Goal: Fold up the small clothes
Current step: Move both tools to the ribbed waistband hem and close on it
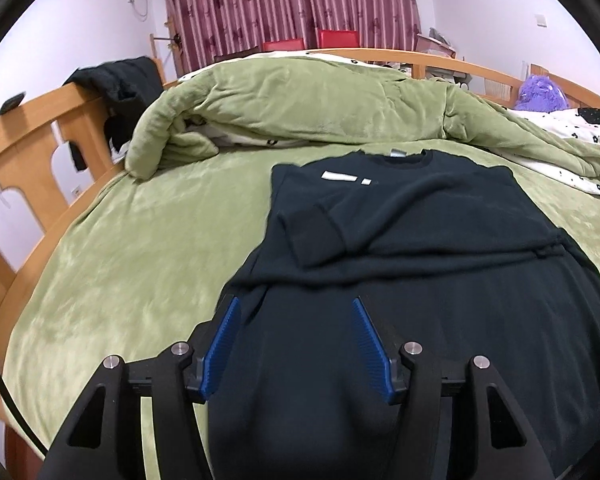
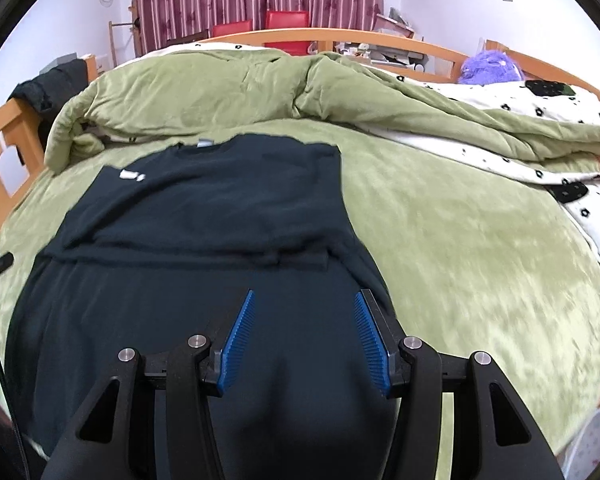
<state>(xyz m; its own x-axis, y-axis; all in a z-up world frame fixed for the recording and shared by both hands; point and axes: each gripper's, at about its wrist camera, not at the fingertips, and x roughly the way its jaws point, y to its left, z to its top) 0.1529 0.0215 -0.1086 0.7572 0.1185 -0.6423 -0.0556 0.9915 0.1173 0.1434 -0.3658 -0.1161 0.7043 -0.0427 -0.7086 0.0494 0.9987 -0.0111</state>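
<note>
A black long-sleeved top [image 1: 440, 240] lies flat on the green bedspread [image 1: 140, 248], collar away from me, with both sleeves folded across its chest. It has a white mark near the left shoulder. My left gripper [image 1: 296, 306] is open and empty over the top's lower left part. In the right wrist view the same top [image 2: 204, 216] lies ahead, and my right gripper [image 2: 304, 300] is open and empty over its lower right part, near the right edge.
A rumpled green quilt [image 1: 300, 104] with a white flowered lining is heaped across the far side of the bed. A wooden bed rail [image 1: 28, 148] runs along the left with dark clothes hung on it. A purple plush toy [image 2: 488, 66] sits far right.
</note>
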